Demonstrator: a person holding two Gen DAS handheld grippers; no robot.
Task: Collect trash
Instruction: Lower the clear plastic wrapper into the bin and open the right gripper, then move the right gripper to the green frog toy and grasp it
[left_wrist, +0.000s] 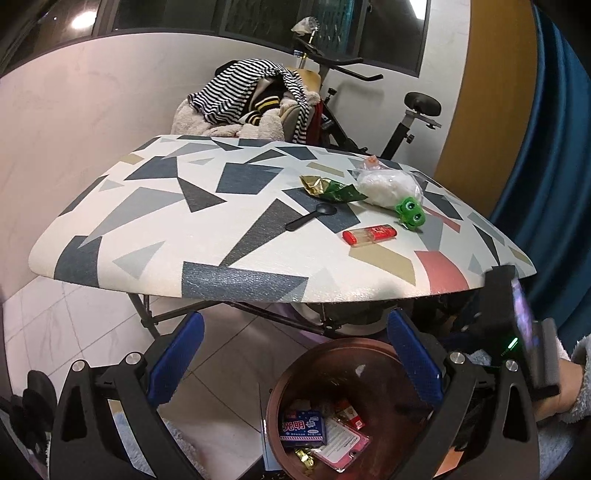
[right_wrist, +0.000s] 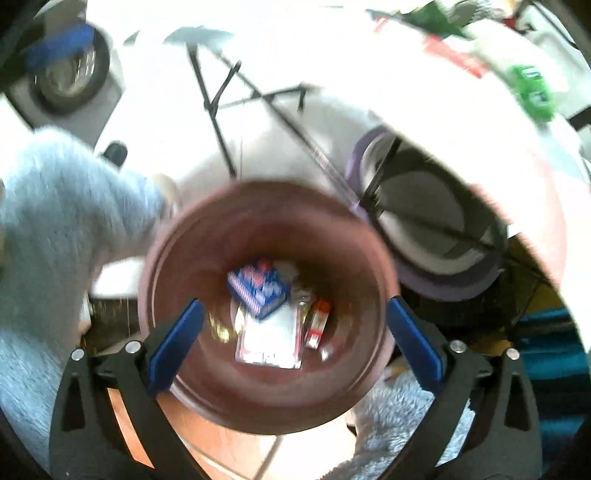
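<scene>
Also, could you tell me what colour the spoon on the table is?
Black spoon, clearest in the left wrist view.

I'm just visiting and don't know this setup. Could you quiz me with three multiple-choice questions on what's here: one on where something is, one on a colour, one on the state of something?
1. Where is the bin?
A. on the table
B. on the floor, by the table's near edge
C. on the exercise bike

2. What colour is the spoon on the table?
A. black
B. white
C. yellow

3. How is the right gripper?
A. shut on a wrapper
B. shut on nothing
C. open, empty, over the bin

Answers:
1 B: the left view shows it low, below the tabletop.
2 A: it lies dark against the pale patterned cloth.
3 C: its blue pads stand wide apart with only the bin's contents between them.
</scene>
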